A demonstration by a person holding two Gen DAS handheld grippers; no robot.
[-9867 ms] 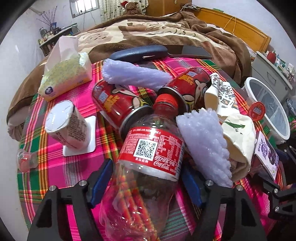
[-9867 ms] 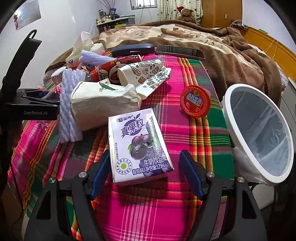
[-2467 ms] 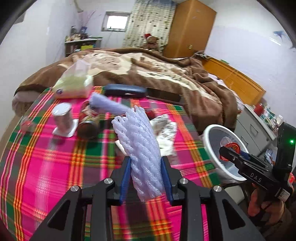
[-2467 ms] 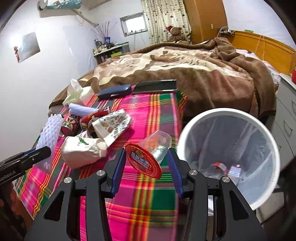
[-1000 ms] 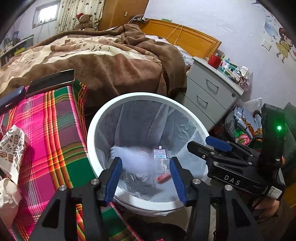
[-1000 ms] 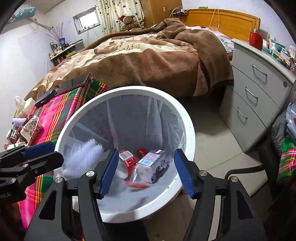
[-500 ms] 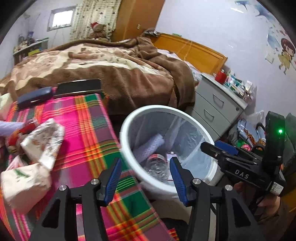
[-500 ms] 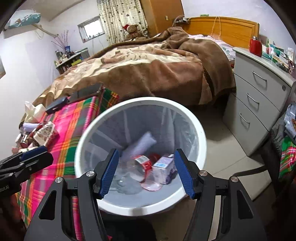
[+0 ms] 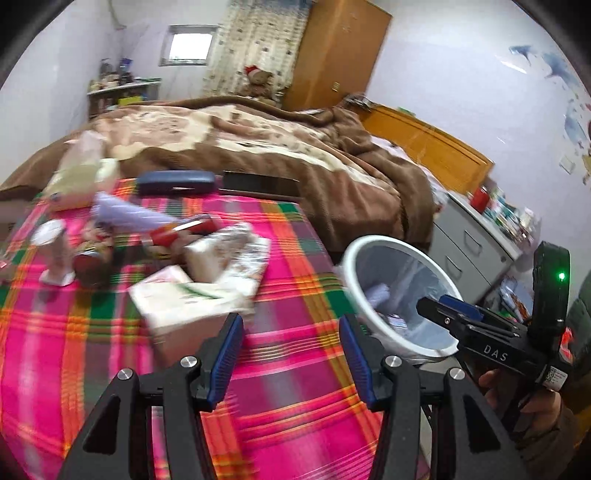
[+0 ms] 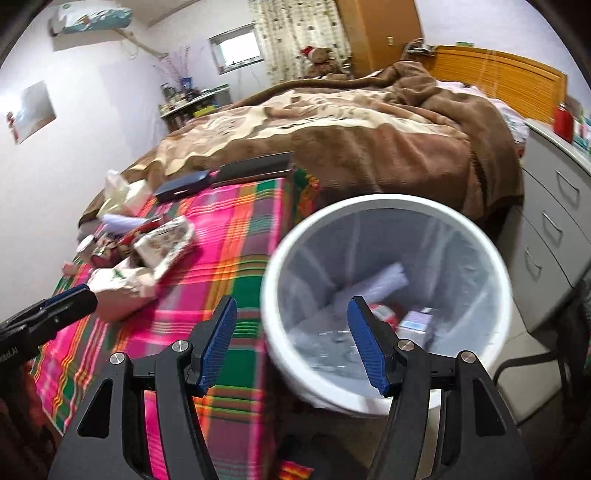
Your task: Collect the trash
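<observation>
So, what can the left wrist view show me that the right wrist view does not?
Only the left wrist view shows the person's hand holding the right gripper, and the white cup clearly. Only the right wrist view shows the carton lying in the trash bin, and the air conditioner. Both show the plaid cloth, the paper bags, the bed, and both grippers open and empty.

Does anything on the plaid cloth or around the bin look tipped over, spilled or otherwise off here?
A red can lies on its side among crumpled paper bags on the plaid cloth, litter still to collect. The white bin stands upright with trash inside. No spill is visible, though motion blur hides detail.
</observation>
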